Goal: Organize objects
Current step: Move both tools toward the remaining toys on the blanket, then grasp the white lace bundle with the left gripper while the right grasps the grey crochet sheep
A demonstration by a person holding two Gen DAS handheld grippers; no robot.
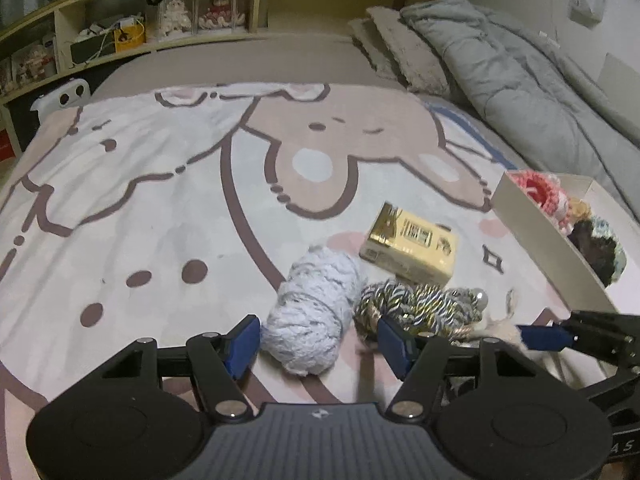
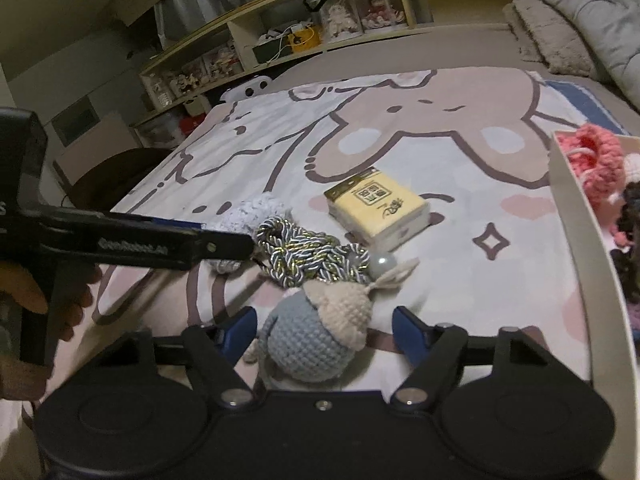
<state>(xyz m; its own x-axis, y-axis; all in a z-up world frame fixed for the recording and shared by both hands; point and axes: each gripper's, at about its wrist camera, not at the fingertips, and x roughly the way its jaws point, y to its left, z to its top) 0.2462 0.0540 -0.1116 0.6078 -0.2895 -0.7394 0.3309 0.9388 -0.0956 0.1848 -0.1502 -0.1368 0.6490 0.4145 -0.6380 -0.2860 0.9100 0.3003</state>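
In the left wrist view, a pale blue yarn skein (image 1: 316, 312) lies on the blanket between the blue pads of my left gripper (image 1: 318, 324). The left pad is at its side and a gap shows at the right pad, so the gripper is open. A silver-gold braided cord (image 1: 420, 304) lies just right of it. My right gripper (image 2: 325, 316) straddles a blue and cream crochet doll (image 2: 320, 332), with a gap on the right side, so it is open too. A yellow tissue pack (image 2: 376, 208) rests further back.
A white box (image 1: 532, 232) with several crochet pieces stands at the right; its rim (image 2: 580, 216) runs close beside my right gripper. Pillows (image 1: 400, 56) and a grey duvet (image 1: 520, 80) lie at the back right. Shelves (image 1: 160, 36) run behind the bed. A hand (image 2: 24, 292) holds the left gripper.
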